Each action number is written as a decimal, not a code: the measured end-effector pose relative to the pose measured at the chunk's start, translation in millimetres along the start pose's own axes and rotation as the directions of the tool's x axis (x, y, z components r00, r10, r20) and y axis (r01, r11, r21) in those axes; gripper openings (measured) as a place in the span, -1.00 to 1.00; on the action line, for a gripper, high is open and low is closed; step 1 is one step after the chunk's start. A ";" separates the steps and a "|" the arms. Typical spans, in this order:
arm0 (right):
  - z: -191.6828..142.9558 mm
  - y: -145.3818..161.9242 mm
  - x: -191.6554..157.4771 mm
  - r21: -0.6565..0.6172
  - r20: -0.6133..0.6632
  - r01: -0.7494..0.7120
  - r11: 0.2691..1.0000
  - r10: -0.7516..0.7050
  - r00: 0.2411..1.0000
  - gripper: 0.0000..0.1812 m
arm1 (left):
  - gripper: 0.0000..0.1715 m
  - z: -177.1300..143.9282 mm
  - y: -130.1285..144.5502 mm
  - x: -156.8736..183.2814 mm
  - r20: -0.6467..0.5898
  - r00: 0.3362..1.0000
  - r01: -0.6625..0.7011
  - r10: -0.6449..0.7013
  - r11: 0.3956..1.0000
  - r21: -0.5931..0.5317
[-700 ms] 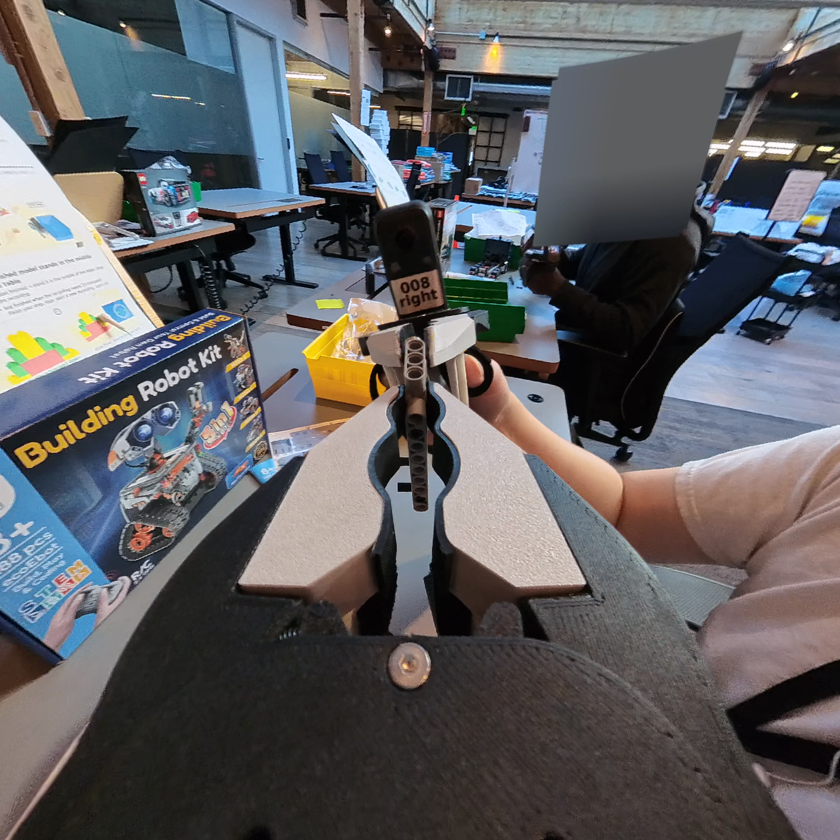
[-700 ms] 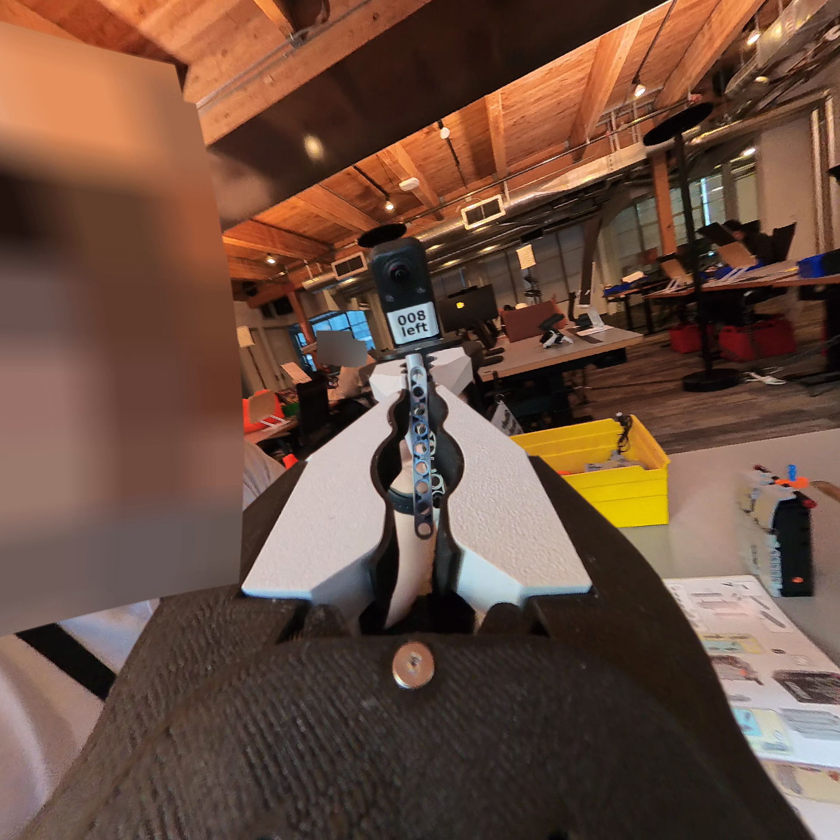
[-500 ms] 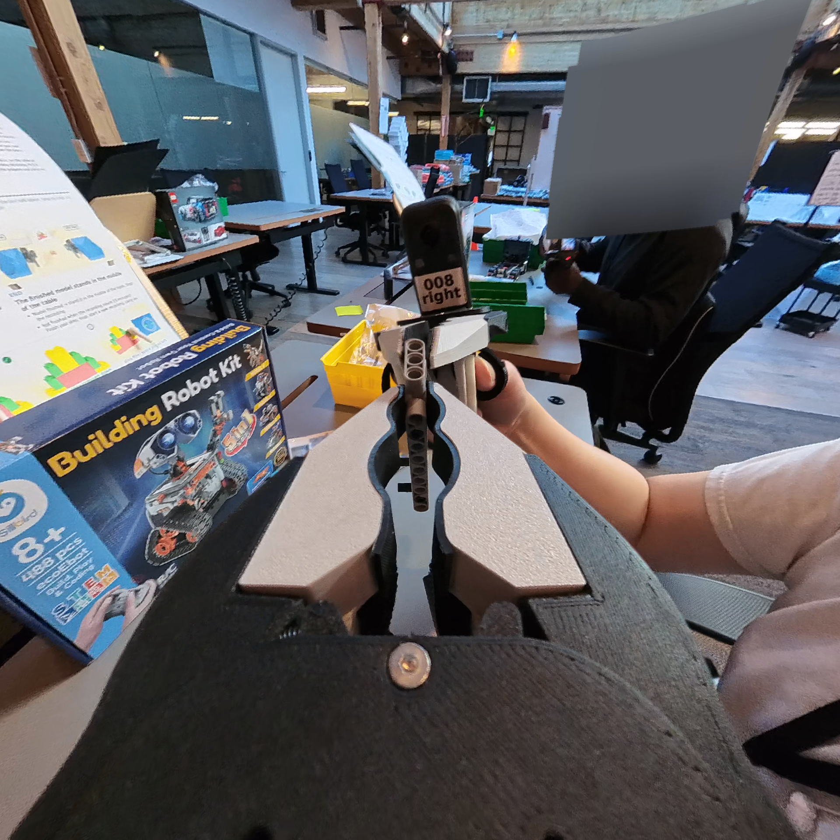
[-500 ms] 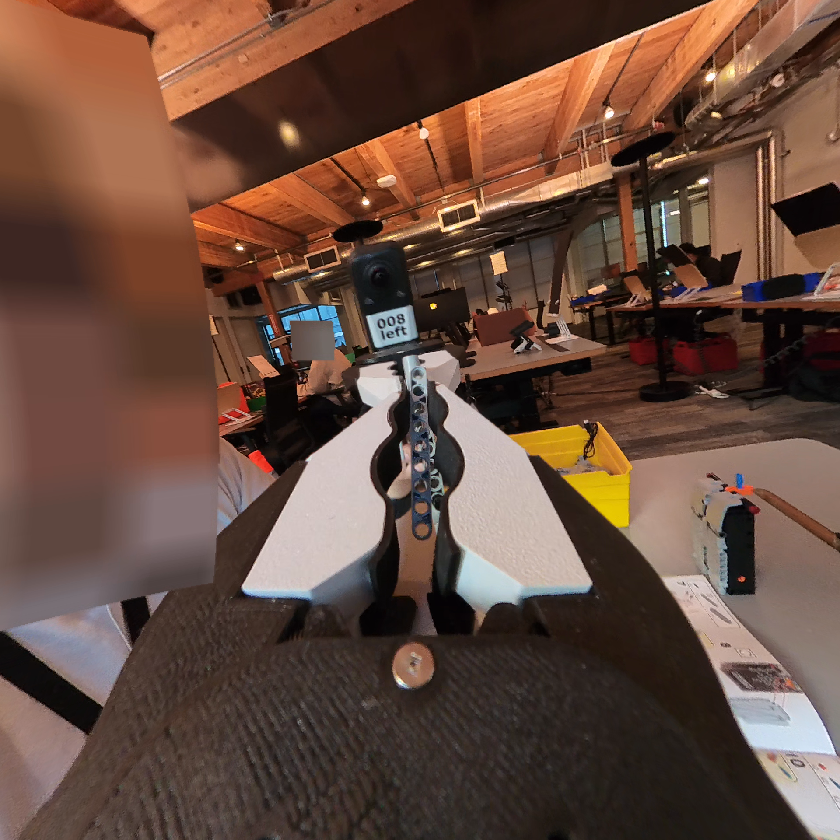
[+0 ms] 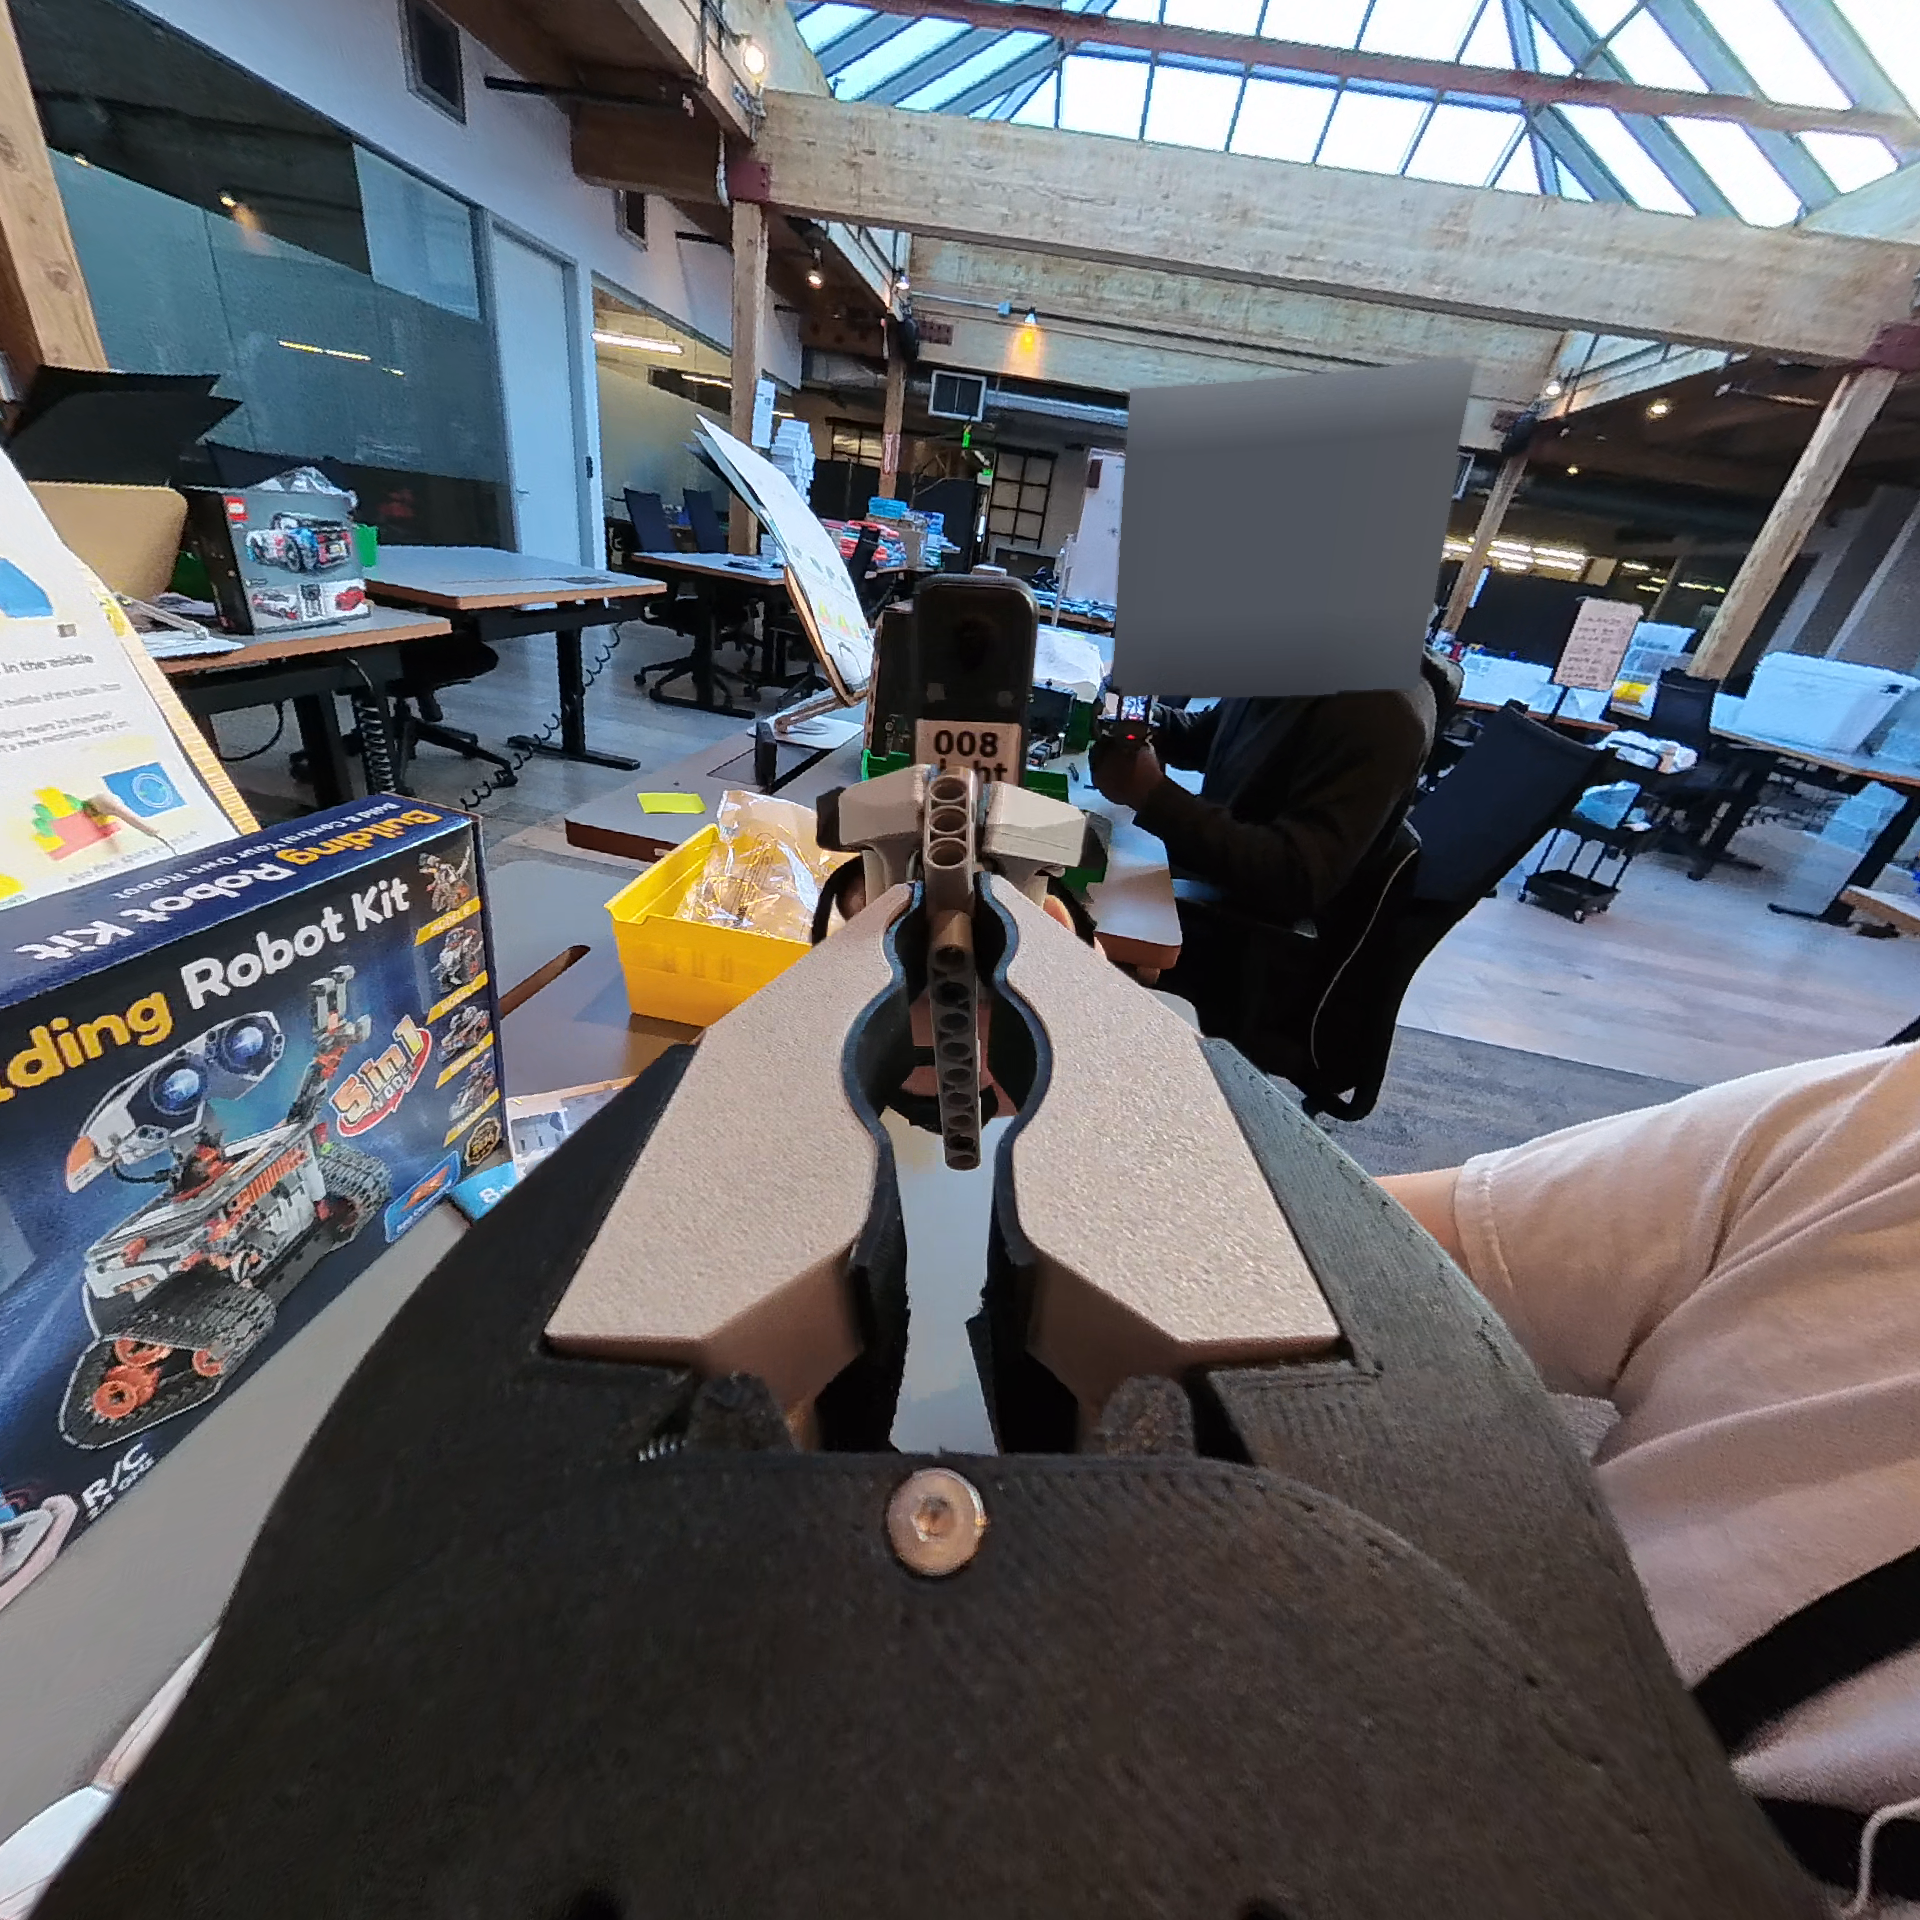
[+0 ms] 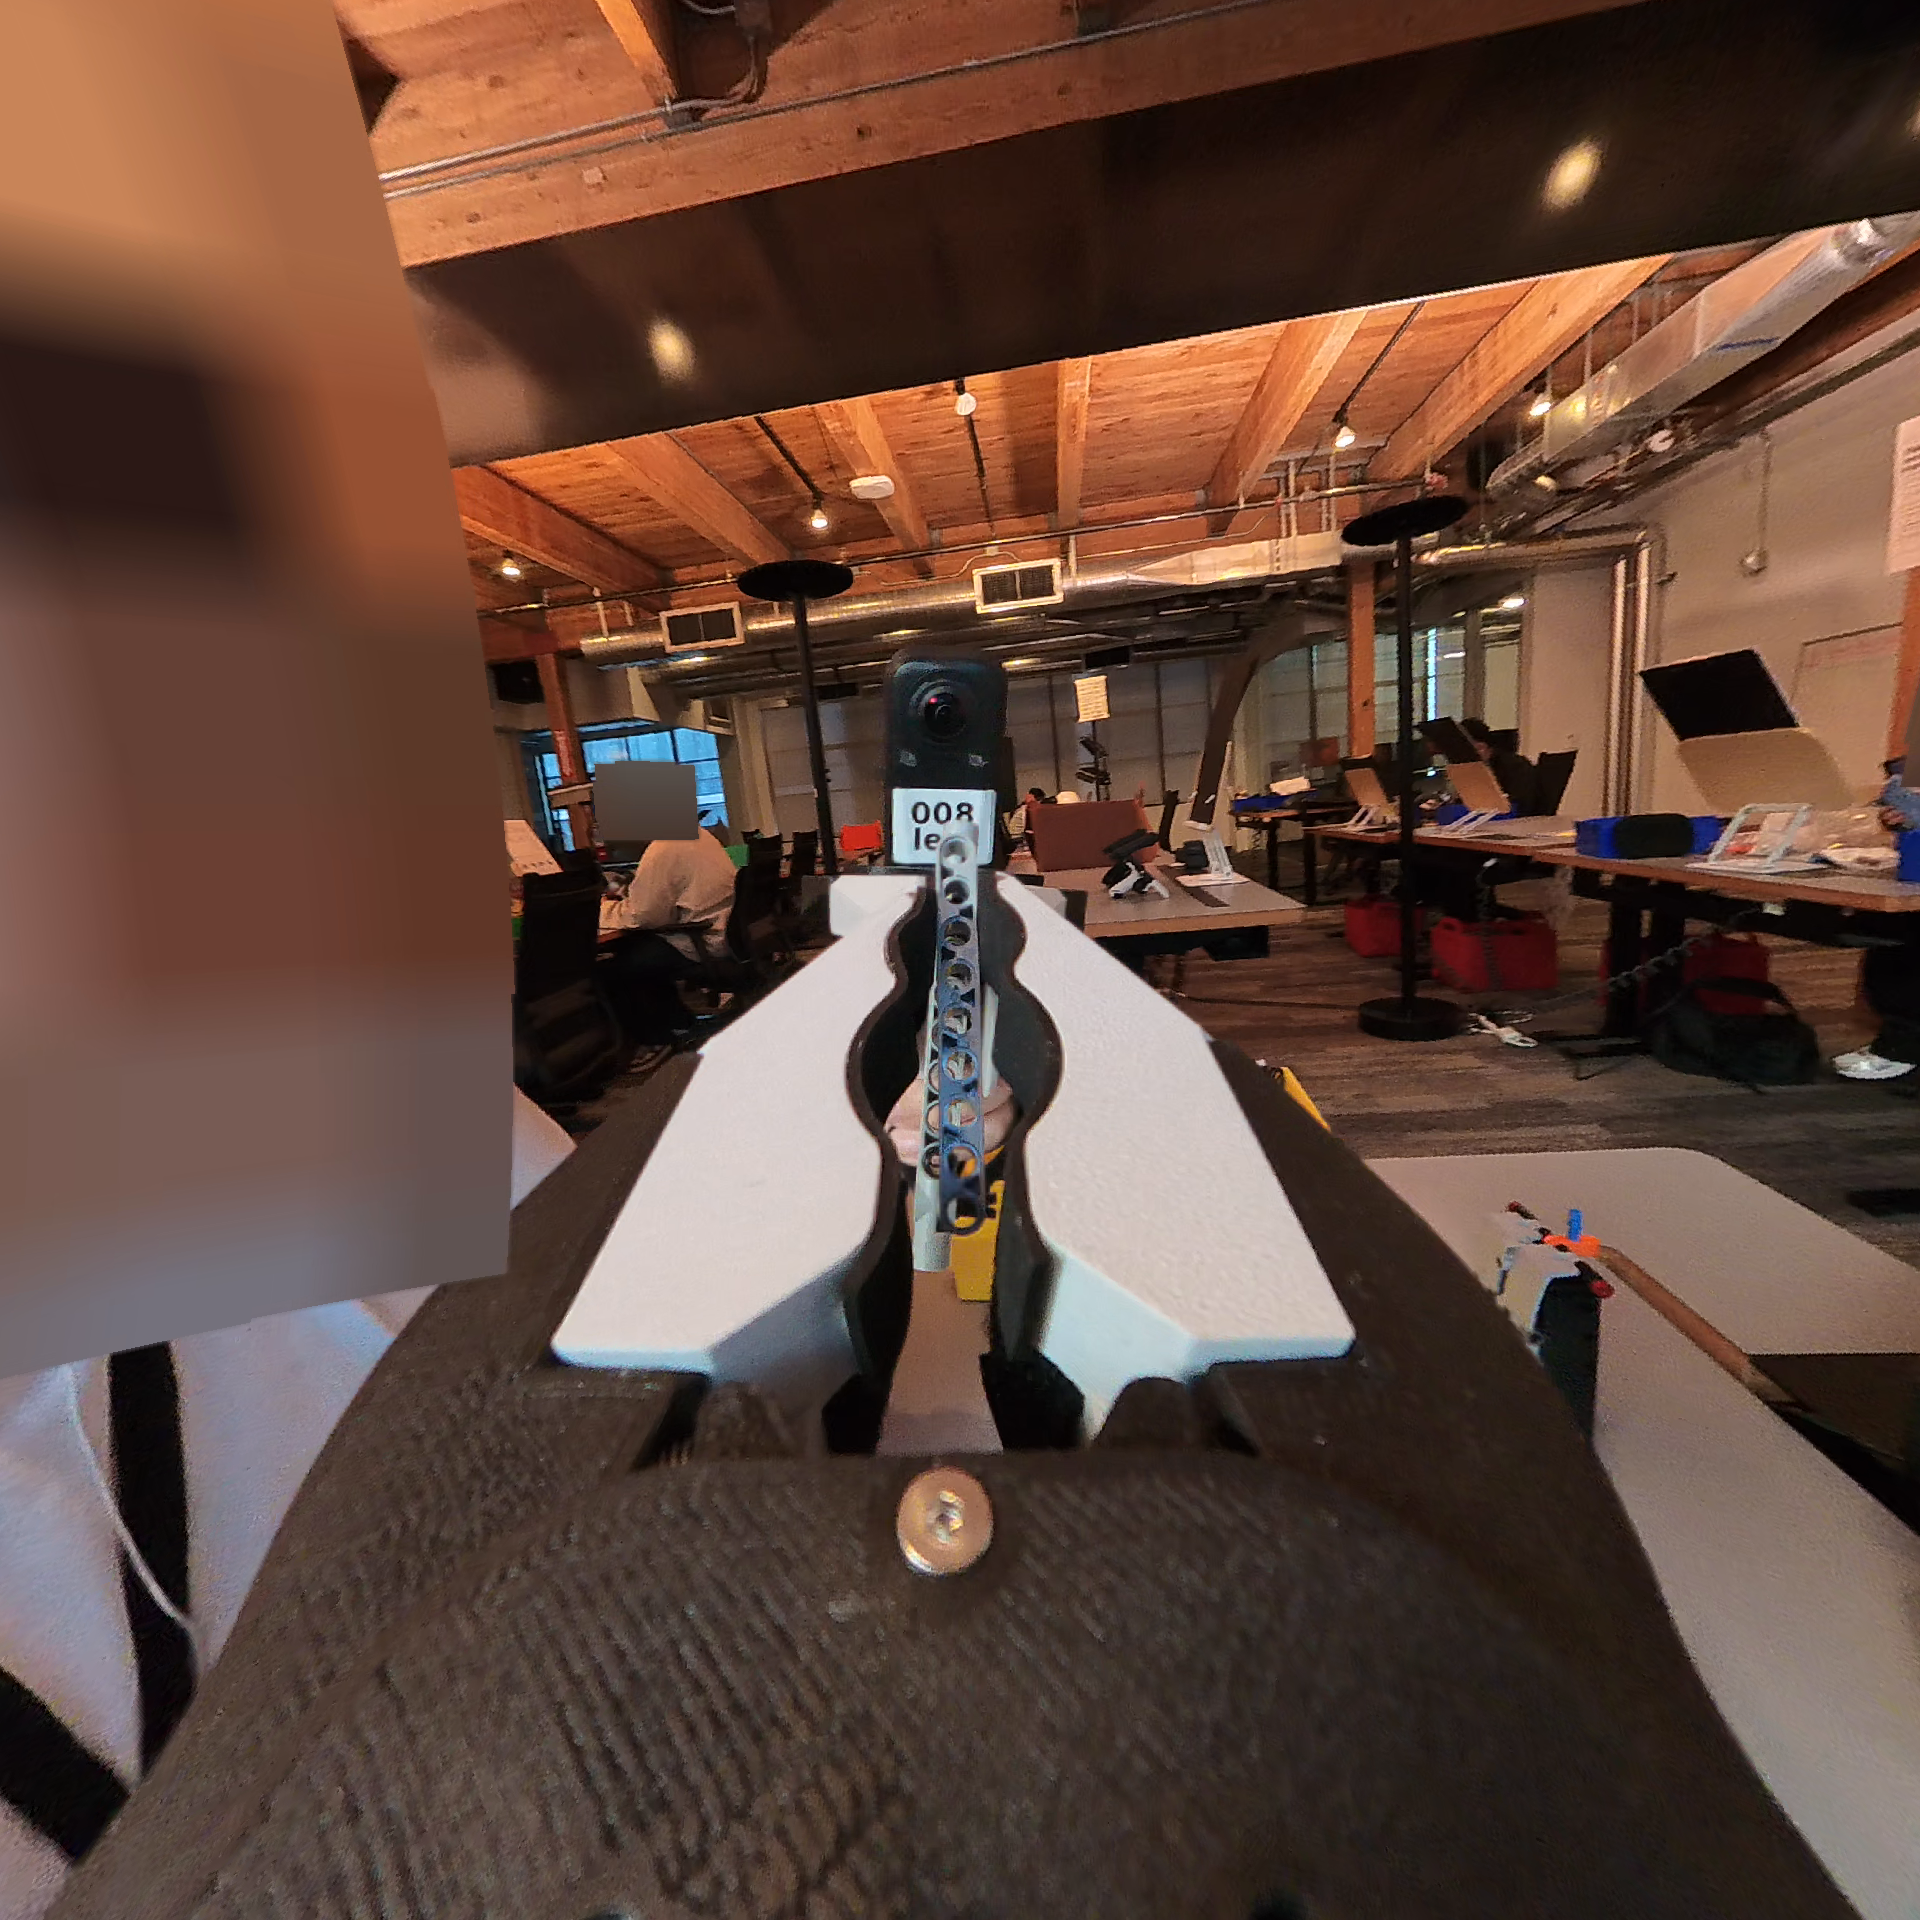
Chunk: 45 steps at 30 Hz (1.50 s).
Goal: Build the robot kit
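My left gripper (image 5: 943,920) is shut on a grey beam with a row of holes (image 5: 956,1049), which runs forward between its pale fingers (image 5: 769,1122). The beam's far end (image 5: 945,826) sits at the tips of my right gripper, which faces me close ahead. In the right wrist view, my right gripper (image 6: 958,909) is shut on the same holed beam (image 6: 956,1039). The left gripper's white fingertips (image 6: 868,899) and camera (image 6: 943,717) stand directly opposite. Both grippers are held in the air, tip to tip, by a person's hands.
A blue robot kit box (image 5: 239,1091) stands at the left, with a printed instruction sheet (image 5: 73,748) behind it. A yellow bin (image 5: 707,940) with bagged parts is beyond. A small black and white model (image 6: 1548,1299) and a wooden stick (image 6: 1683,1325) lie on the grey table (image 6: 1745,1226). A seated person (image 5: 1268,831) is behind.
Both views have tilted upward, showing more ceiling. The two grippers have come closer together tip to tip. Both stay shut on the beam.
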State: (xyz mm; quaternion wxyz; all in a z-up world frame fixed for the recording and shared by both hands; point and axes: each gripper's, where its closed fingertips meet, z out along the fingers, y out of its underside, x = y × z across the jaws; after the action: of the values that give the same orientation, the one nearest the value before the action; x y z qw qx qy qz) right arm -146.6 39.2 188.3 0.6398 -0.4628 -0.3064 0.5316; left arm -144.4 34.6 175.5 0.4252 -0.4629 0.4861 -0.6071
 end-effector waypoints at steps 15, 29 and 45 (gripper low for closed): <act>0.5 13.9 -3.4 -0.107 0.048 -0.134 0.985 0.140 0.989 -0.92 | -0.94 -0.6 9.1 2.4 0.001 0.999 -0.052 0.053 0.996 -0.076; -3.8 23.9 -0.6 -0.206 0.012 -0.233 0.950 0.241 0.970 -0.93 | -0.94 -1.4 18.8 1.4 -0.083 0.994 0.056 -0.067 0.991 -0.121; -7.9 24.6 -18.9 -0.287 0.049 -0.073 0.955 0.090 0.995 -0.93 | -0.94 -0.3 21.2 20.7 -0.260 0.931 0.222 -0.255 0.963 -0.151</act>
State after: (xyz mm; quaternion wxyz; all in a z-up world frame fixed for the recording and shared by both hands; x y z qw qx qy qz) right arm -154.0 19.1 164.5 0.5345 -0.5456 -0.3797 0.5219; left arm -147.7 11.1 157.6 0.2475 -0.4536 0.5162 -0.6830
